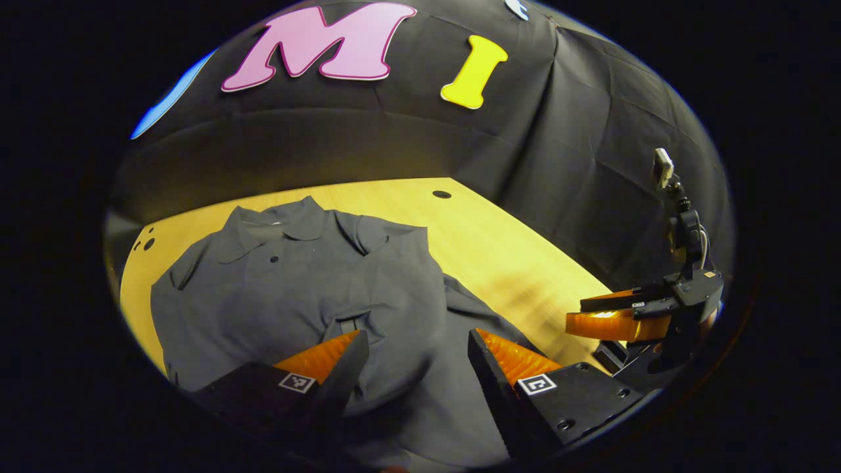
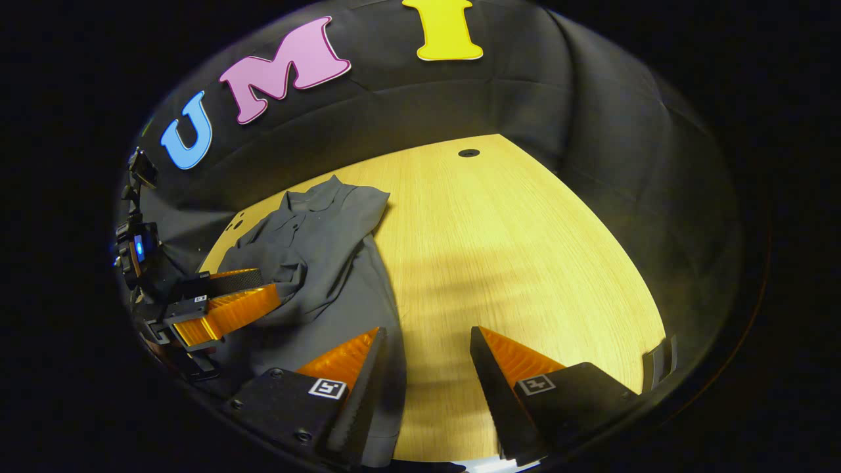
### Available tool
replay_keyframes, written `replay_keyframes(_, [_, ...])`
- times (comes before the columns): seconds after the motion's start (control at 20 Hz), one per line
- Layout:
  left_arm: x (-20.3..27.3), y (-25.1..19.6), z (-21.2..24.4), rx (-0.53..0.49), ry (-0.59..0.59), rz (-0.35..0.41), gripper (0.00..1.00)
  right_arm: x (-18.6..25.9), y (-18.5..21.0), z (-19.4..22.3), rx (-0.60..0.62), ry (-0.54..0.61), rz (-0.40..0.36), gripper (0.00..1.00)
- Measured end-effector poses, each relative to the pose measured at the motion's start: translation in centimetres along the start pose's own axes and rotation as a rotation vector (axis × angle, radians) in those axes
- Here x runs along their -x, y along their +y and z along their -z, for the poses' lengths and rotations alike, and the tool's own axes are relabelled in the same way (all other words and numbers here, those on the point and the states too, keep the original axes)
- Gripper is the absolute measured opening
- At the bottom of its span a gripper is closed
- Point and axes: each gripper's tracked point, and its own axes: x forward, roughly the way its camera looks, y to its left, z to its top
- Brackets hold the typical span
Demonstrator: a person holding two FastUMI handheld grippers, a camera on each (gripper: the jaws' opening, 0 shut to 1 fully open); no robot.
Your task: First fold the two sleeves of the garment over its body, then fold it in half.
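Left gripper view — dark grey collared garment [image 1: 295, 289] flat on the wooden table [image 1: 499, 249], sleeves folded inward — both grippers' jaws released.

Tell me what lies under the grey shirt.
The grey shirt lies on the wooden table, with a sleeve folded over its body. Whatever else is beneath is covered.

Bare table [image 2: 512, 263] lies open beside the garment [image 2: 328, 263].

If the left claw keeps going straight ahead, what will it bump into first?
Most likely the shirt. The left claw is open and points down over the grey cloth spread on the table, with cloth right between its fingers. How high it hangs above the cloth is hard to tell.
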Motion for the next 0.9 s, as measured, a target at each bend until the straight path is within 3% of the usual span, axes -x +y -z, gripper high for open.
replay_keyframes(0.1, [1.8,-0.1,0.3,0.0,-0.008,0.01,0.92,0.6,0.7,0.4,0.0,-0.001,-0.003,0.83])
replay_keyframes(0.15, [2.4,0.4,0.5,0.004,-0.012,0.006,0.96,0.8,1.1,0.6,0.002,-0.001,-0.005,0.85])
replay_keyframes(0.3, [5.5,2.1,1.4,0.031,-0.02,-0.011,0.96,1.9,2.5,1.9,0.018,0.013,-0.016,0.91])
replay_keyframes(0.65, [13.7,9.3,6.4,0.116,-0.003,-0.144,0.96,3.4,5.3,6.2,0.052,0.082,-0.02,0.98])
replay_keyframes(0.9, [19.0,14.7,10.9,0.114,0.04,-0.247,0.96,4.4,5.9,8.5,0.082,0.117,0.007,0.99])
